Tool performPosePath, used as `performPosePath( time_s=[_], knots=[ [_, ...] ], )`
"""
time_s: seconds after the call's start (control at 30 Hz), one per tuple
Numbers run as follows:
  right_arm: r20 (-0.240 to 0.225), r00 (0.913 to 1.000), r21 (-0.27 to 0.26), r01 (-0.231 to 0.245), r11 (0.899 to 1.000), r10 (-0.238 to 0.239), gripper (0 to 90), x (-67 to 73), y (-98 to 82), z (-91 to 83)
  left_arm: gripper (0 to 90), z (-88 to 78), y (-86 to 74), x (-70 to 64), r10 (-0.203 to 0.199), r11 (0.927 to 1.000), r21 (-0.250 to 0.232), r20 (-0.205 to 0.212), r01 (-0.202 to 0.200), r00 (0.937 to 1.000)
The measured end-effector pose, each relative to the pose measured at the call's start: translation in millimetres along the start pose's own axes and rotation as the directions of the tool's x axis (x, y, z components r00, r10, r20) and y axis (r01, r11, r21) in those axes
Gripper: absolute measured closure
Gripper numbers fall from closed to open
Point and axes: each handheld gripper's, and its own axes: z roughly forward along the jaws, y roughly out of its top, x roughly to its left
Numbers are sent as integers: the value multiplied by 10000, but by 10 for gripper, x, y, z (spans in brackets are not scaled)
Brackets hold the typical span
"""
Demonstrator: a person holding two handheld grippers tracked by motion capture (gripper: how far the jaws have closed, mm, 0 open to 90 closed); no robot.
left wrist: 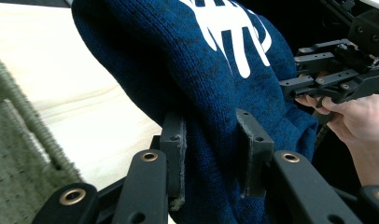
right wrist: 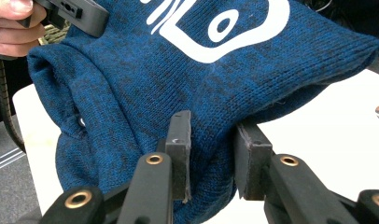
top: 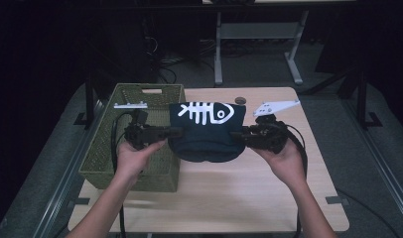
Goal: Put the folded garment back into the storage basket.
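Note:
A folded dark blue knit garment point(top: 207, 131) with a white fish-skeleton print hangs above the table between both grippers. My left gripper point(top: 175, 131) is shut on its left edge, the cloth point(left wrist: 211, 107) bunched between the pads point(left wrist: 176, 140). My right gripper point(top: 237, 134) is shut on its right edge, with blue fabric point(right wrist: 178, 70) pinched between both pads point(right wrist: 180, 135). The garment's lower fold sags toward the tabletop. In the left gripper view the right gripper point(left wrist: 290, 86) shows at the far side of the cloth, held by a hand.
A green woven basket point(top: 155, 91) stands at the left of the light wooden table point(top: 239, 198), partly under my left hand. A small dark round thing point(top: 240, 100) lies near the table's far edge. A white desk frame point(top: 259, 34) stands on the floor behind.

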Motion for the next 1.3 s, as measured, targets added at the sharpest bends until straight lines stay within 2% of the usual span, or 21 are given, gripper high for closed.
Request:
performPosePath(
  time_s=[0.2,0.6,1.07,1.3],
  knots=[
    [-128,9999,-21,109,9999,-110,701,63,80,99,681,-157,-19,71,-84,9999,-122,-178,82,9998],
    [-484,9982,69,353,9994,-349,701,178,244,395,675,-431,-102,256,-608,9969,-532,-509,581,9969],
    [-734,9961,120,508,9986,-498,701,286,384,606,674,-645,-123,377,-897,9935,-780,-837,832,9924],
    [-870,9955,133,400,9991,-387,701,330,435,717,671,-738,-134,429,-1083,9909,-913,-989,993,9892]
  ],
)
